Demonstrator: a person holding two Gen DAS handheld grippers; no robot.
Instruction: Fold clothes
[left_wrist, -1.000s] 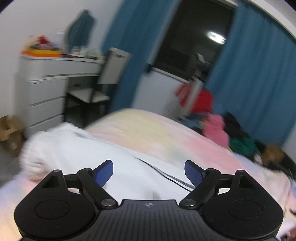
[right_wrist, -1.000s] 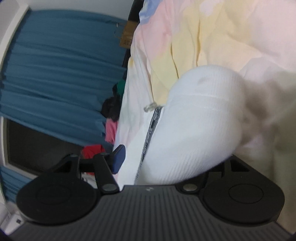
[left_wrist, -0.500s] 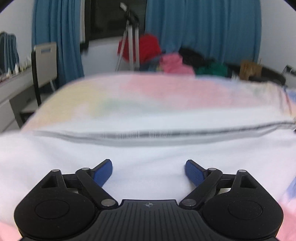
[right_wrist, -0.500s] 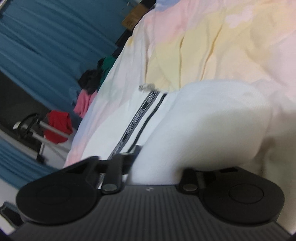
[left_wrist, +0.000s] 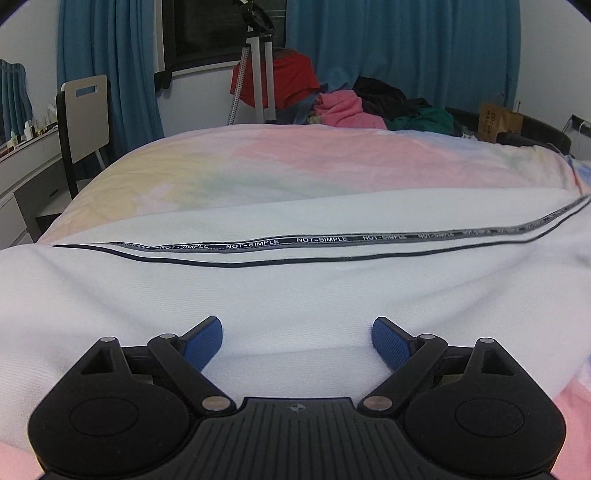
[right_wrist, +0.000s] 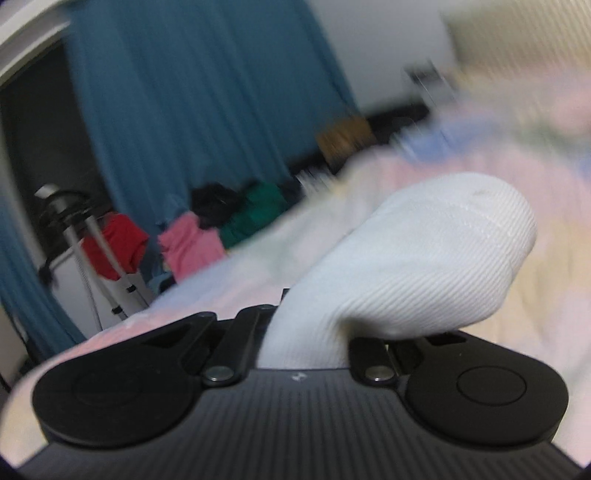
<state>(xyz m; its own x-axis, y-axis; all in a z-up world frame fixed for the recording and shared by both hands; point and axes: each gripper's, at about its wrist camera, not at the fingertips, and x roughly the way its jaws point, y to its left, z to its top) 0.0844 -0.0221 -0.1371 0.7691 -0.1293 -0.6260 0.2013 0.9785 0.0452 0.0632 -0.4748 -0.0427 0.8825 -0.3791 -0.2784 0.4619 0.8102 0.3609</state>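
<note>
Currently: white ribbed-knit garment with black lettered stripe (left_wrist: 295, 280), soft, light, drapes; grip ribbed cuff at 2 o'clock. Right gripper (right_wrist: 306, 332) jaws closing, clamped on cuff; left gripper (left_wrist: 297, 341) jaws apart, empty.

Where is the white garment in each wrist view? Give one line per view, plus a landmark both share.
Left wrist: the white garment lies spread across the lower half, under the open left gripper.
Right wrist: its bunched fabric sits centre-right, pinched in the closing right gripper.
Shared landmark: pink clothes beneath the blue curtain.

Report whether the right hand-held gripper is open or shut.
The right hand-held gripper is closing on white ribbed fabric bunched between its jaws.
</note>
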